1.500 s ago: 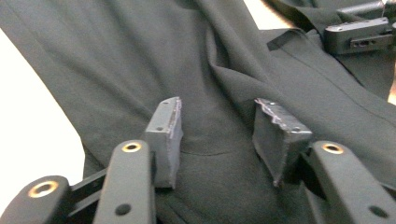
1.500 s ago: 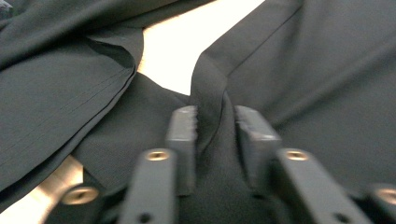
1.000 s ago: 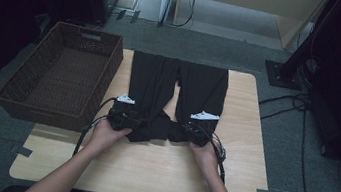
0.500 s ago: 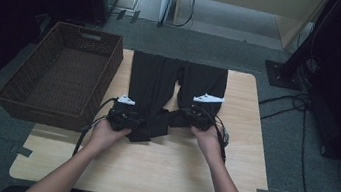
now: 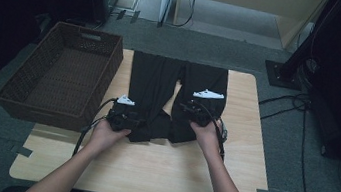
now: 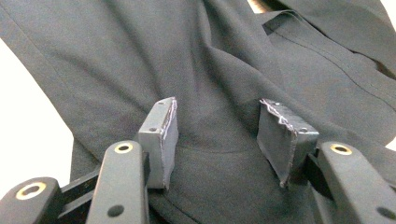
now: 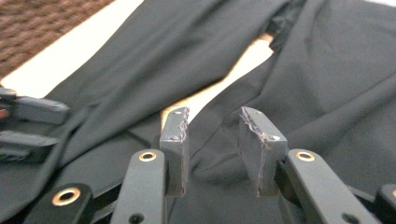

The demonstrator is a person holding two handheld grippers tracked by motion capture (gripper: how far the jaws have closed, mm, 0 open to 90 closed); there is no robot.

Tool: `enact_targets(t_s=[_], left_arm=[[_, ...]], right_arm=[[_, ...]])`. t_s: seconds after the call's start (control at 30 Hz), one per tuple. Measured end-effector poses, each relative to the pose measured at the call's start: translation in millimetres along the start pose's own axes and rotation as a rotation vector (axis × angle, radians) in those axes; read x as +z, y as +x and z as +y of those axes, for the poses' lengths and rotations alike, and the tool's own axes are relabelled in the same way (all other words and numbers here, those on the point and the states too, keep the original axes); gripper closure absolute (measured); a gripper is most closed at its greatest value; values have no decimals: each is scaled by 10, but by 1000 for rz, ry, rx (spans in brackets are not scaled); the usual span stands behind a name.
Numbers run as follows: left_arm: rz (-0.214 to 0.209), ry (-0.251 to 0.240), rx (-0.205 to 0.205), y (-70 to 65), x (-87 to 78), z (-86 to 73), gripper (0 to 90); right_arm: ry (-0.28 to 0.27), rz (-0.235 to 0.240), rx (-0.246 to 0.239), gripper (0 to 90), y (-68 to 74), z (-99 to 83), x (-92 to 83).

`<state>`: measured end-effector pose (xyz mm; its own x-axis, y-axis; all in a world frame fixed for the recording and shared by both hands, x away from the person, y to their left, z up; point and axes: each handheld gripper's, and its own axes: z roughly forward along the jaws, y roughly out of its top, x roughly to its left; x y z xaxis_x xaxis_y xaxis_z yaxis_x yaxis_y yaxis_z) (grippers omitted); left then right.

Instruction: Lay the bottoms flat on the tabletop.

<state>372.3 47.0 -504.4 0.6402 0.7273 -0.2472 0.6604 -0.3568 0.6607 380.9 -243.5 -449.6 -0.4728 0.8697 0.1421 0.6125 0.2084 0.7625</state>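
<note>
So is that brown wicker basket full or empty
Empty. The high view looks straight into the brown wicker basket and shows only its bare woven floor; the black trousers lie beside it on the wooden table.

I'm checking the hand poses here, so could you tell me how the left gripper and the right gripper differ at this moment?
The left gripper sits nearer the person, by the wicker basket; the right gripper sits farther up the black trousers. The left gripper's jaws stand wider apart; the right gripper's gap is narrower, its jaws having just been opening. Both are open over the dark cloth, pads not pressing on it.
</note>
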Motion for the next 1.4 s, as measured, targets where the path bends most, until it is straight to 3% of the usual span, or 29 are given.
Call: enact_targets(t_s=[0.13,0.37,0.43,0.53,0.57,0.6,0.67,0.7,0.8,0.83,0.9,1.0,1.2,1.4], left_arm=[[1,-2,-1,-2,0,-3,479],[5,4,2,-7,-2,2,479],[5,5,1,-8,0,6,479],[6,13,2,-8,1,16,479],[6,13,3,-8,2,17,480],[6,13,3,-7,3,18,480],[6,12,4,-6,6,19,483],[7,12,7,-6,6,19,486],[11,12,14,-10,6,16,490],[12,11,15,-12,7,15,490],[13,12,17,-13,6,15,490],[15,10,15,-14,10,16,494],[16,10,12,-17,11,17,494],[15,12,15,-15,8,15,495]], right_arm=[[1,14,6,573,40,-180,-132],[59,3,11,432,99,-680,-112],[70,14,-1,404,123,-754,-85],[95,-9,-41,388,174,-799,-19],[101,-17,-45,398,174,-820,19],[85,-30,-49,450,180,-836,21],[58,-80,-109,547,205,-877,30],[47,-77,-104,627,201,-885,31],[90,-66,-57,869,164,-836,2],[111,-57,-40,884,156,-815,-11],[111,-38,-11,893,126,-755,-82],[56,-16,9,896,117,-591,-256],[11,5,-25,900,158,-194,-501],[-41,-3,-58,900,186,128,-786]])
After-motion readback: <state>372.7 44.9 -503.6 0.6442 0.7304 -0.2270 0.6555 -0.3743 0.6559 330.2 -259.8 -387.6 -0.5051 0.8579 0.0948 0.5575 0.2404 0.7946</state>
